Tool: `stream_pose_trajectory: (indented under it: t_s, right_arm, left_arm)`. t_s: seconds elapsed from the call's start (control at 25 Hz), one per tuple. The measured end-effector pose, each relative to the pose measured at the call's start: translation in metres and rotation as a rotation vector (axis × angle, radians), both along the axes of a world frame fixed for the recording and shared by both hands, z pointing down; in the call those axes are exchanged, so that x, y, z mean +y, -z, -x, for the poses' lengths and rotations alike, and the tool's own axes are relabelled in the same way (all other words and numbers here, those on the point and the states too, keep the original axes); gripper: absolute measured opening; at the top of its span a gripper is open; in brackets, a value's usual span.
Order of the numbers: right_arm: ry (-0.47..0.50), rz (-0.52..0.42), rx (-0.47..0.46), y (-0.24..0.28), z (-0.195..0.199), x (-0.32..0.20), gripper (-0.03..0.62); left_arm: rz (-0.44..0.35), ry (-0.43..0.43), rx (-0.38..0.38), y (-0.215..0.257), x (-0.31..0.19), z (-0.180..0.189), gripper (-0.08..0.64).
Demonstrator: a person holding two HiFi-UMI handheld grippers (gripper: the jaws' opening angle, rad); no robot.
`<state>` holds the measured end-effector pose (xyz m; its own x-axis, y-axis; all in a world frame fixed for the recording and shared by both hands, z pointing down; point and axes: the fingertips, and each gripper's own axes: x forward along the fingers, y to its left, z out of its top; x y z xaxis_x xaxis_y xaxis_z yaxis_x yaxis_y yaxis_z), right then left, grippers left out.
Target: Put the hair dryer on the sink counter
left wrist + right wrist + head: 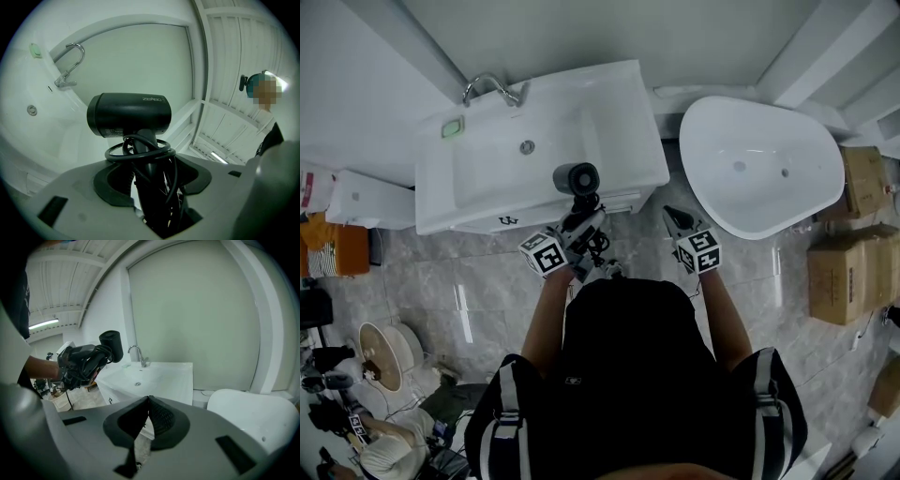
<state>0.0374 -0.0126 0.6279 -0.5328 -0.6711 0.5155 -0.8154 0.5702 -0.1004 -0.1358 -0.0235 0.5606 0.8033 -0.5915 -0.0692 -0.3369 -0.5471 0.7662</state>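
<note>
Left gripper view: left gripper [151, 187] is squeezing the hard, probably top-heavy hair dryer [129, 114] by its handle [148, 152]; right gripper [146, 420] is pinching together on nothing.

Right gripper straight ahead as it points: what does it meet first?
Most likely the sink counter, near its right front edge, just beyond the shut right gripper, though depth is unclear.

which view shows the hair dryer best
The left gripper view: the hair dryer fills the centre, its handle and looped cord clamped in the left gripper. The head view shows only its barrel from above; the right gripper view shows it small, at the left.
</note>
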Motion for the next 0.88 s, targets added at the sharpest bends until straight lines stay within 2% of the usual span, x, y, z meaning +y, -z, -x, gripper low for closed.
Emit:
stream_pose_trajectory:
  t_s: [0.48,0.88]
  right_arm:
    - [0.007,0.015,-0.003,-0.006,0.015,-0.007,0.058]
    - [0.092,0.037,-0.020,-0.013,0.012,-0.034,0.058]
  left_arm:
    - [0.015,-0.010,-0.009,-0.006,-0.007,0.008,0.241]
    - [0.038,0.059,-0.039,-0.014,-0.020,-0.001,0.241]
